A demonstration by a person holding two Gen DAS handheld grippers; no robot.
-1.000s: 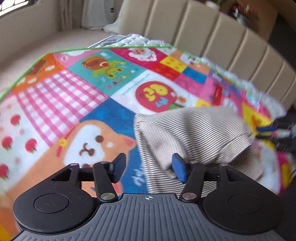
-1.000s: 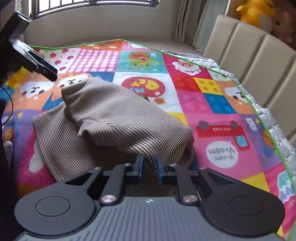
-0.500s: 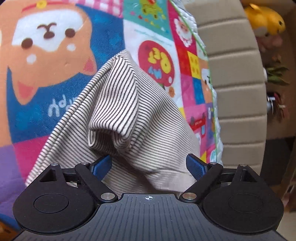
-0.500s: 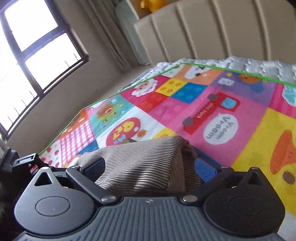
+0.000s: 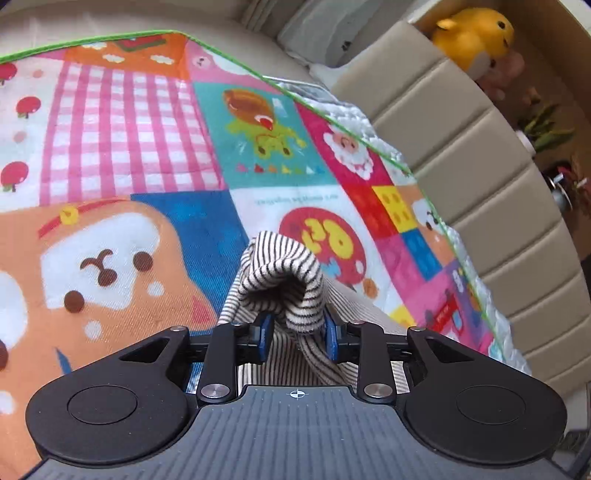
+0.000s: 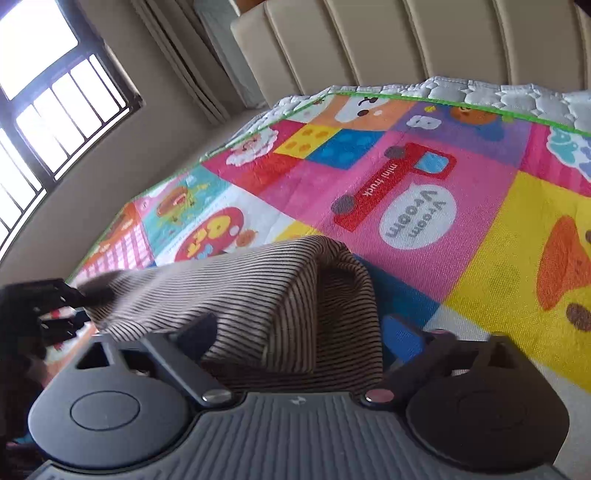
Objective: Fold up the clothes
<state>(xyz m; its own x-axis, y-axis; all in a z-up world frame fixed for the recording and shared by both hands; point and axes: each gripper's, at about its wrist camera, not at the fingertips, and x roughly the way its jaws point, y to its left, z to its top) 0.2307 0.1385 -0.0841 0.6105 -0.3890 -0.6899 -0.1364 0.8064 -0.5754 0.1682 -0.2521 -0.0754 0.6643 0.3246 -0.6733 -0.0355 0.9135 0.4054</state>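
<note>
Cartoon play mat (image 5: 122,155), striped garment (image 5: 284,280) pinched in left gripper (image 5: 297,334) jaws

Left gripper (image 5: 298,334): a fold of the striped garment (image 5: 284,291) sits between my jaws, bunched up ahead of them; the rest trails back under the gripper body. Garment lies on the play mat (image 5: 129,147), mat on the bed. Padded headboard (image 5: 480,155) runs along the mat's right side; plush toy (image 5: 471,35) sits behind its top. Quilted cover (image 5: 354,118) shows between mat edge and headboard.

Right gripper (image 6: 295,339): garment draped between my spread jaws, stretching left toward the other gripper at the left edge. Window (image 6: 44,103) far left, headboard behind the mat.
</note>
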